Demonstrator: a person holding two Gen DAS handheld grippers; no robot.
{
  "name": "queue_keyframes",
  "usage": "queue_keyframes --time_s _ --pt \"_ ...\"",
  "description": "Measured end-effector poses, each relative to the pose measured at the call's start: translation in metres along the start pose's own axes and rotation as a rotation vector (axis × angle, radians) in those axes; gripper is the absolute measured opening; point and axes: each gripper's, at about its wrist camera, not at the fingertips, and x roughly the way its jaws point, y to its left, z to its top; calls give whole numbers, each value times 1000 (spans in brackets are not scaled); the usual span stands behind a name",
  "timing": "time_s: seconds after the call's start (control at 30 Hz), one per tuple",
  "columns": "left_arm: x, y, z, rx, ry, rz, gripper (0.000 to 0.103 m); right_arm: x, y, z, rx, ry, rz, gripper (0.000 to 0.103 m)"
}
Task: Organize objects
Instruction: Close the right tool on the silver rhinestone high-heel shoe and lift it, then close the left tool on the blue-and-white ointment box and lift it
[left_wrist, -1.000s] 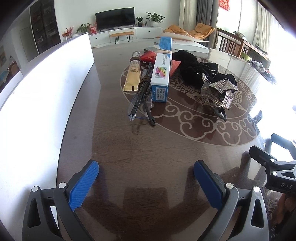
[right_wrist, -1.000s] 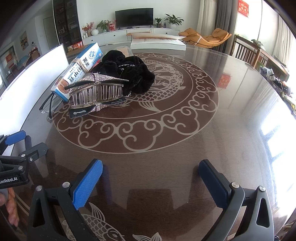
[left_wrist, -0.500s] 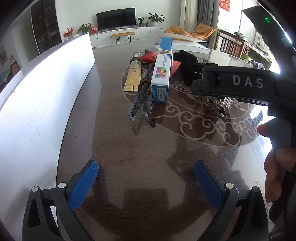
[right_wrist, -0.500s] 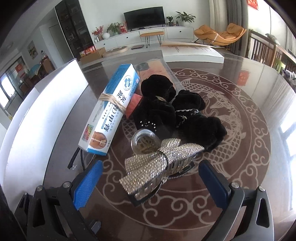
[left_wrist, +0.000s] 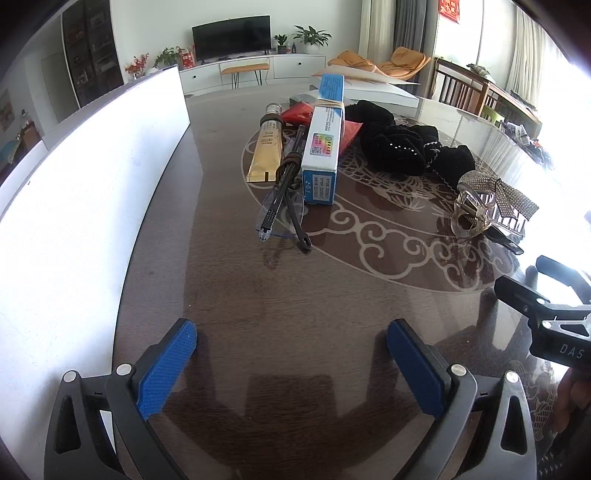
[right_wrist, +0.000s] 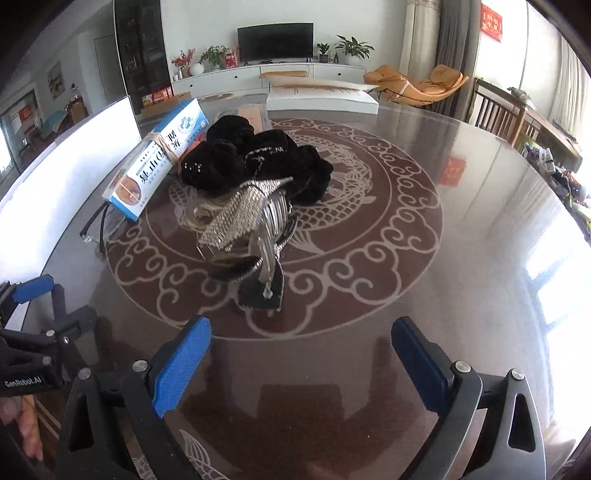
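A loose cluster of objects lies unsorted on the dark patterned table (left_wrist: 229, 302): a rhinestone hair claw (right_wrist: 251, 221) nearest the right gripper, touching a heap of black scrunchies (right_wrist: 258, 158); beside those a blue toothpaste box (left_wrist: 323, 147), folded glasses (left_wrist: 284, 199) and a gold tube (left_wrist: 266, 151). Nothing looks sorted yet, so the job seems barely begun. The right gripper (right_wrist: 301, 360) hangs short of the claw, fingers wide apart but starting to close, nothing between them. The left gripper (left_wrist: 291, 363) hovers over bare tabletop, fingers spread and empty. A white panel (left_wrist: 85, 177) stands along the table's left side.
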Motion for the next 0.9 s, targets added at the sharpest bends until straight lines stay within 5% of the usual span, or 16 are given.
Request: queue_keyframes --time_s 0.13,0.33,0.43,0.5,0.6,0.77,0.9 --pt "-6 -5 15 19 -46 21 103 1 1 -4 -23 -8 12 100" --pt "2 -19 93 23 -126 56 103 4 0 -5 -24 4 15 103" --pt "30 -28 122 39 -80 75 82 3 0 -5 -24 4 15 103" --pt "46 -32 131 51 -46 67 47 4 0 -5 -24 4 15 103" --pt "51 -39 130 93 -63 91 27 4 0 -5 -23 4 16 103" --pt "7 -38 97 70 -101 2 21 0 0 -7 -20 1 22 103" --pt "-20 -16 44 -43 -16 -157 21 0 0 -6 -19 0 24 103"
